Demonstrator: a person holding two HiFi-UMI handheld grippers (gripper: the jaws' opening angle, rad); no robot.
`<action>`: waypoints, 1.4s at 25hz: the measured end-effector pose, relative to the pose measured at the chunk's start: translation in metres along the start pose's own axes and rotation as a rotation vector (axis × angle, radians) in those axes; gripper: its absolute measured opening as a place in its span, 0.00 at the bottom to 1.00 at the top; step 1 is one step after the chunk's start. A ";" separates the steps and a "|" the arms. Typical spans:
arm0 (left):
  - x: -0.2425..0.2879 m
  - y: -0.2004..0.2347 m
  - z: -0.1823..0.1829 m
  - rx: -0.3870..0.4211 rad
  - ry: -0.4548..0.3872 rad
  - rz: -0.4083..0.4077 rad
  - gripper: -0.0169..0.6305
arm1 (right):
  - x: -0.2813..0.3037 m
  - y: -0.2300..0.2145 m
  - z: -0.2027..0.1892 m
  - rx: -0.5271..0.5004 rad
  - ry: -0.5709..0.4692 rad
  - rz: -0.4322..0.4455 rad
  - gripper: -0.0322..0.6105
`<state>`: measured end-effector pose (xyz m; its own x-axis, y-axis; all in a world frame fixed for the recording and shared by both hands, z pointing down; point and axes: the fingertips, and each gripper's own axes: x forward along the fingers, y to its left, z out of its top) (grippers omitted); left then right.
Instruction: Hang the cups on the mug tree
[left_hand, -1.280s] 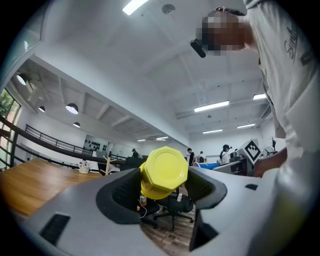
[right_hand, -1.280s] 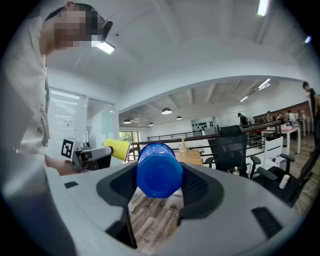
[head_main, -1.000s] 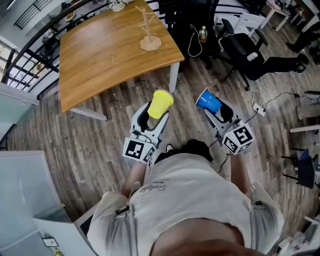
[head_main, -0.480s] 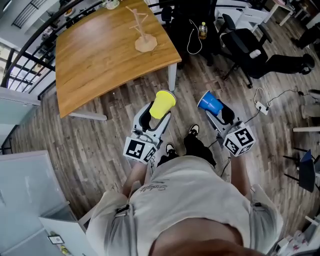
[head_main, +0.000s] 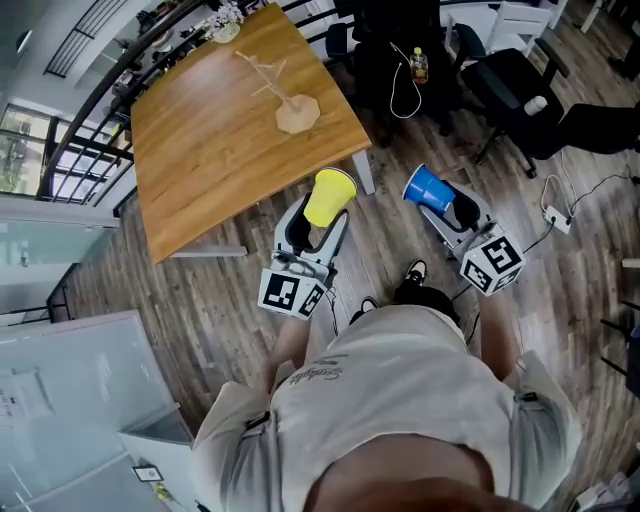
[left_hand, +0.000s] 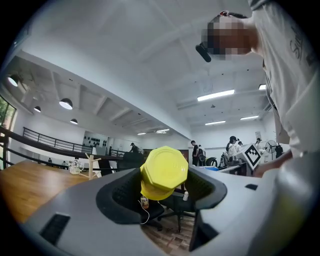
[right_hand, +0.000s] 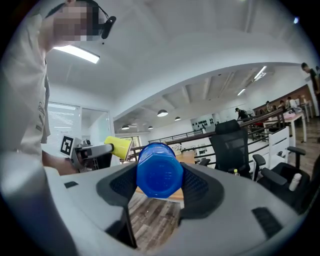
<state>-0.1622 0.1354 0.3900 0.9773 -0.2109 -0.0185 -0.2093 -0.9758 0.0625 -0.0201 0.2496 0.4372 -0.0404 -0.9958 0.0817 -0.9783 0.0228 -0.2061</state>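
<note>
My left gripper (head_main: 318, 212) is shut on a yellow cup (head_main: 329, 196), whose base faces the camera in the left gripper view (left_hand: 164, 171). A blue cup (head_main: 427, 188) is clamped in my right gripper (head_main: 440, 203), shut on its sides, base toward the camera (right_hand: 159, 170). Both cups are held above the wood floor, just off the near corner of the wooden table (head_main: 210, 140). The bare wooden mug tree (head_main: 284, 93) stands on that table near its right edge, well ahead of both grippers. It appears small at the left of the left gripper view (left_hand: 91, 165).
Black office chairs (head_main: 510, 85) and cables lie to the right of the table. A bottle (head_main: 420, 64) stands on a dark seat behind. Flowers (head_main: 226, 22) sit at the table's far edge. A white cabinet (head_main: 70, 400) is at lower left. People stand far off (left_hand: 196, 152).
The view has shifted: the table and mug tree now sit closer and further right. Both grippers keep their cups and have come nearer the table's corner.
</note>
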 end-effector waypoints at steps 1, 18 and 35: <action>0.009 -0.002 -0.001 0.005 0.001 0.003 0.45 | 0.003 -0.010 -0.001 -0.005 0.007 0.009 0.43; 0.074 0.032 -0.010 0.019 0.010 0.209 0.45 | 0.070 -0.095 -0.014 0.028 0.068 0.151 0.43; 0.193 0.151 0.005 0.008 -0.087 0.065 0.45 | 0.174 -0.152 0.047 -0.065 0.081 0.024 0.43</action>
<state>-0.0052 -0.0525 0.3911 0.9555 -0.2774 -0.1008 -0.2726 -0.9603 0.0585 0.1306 0.0683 0.4373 -0.0779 -0.9845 0.1569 -0.9878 0.0549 -0.1459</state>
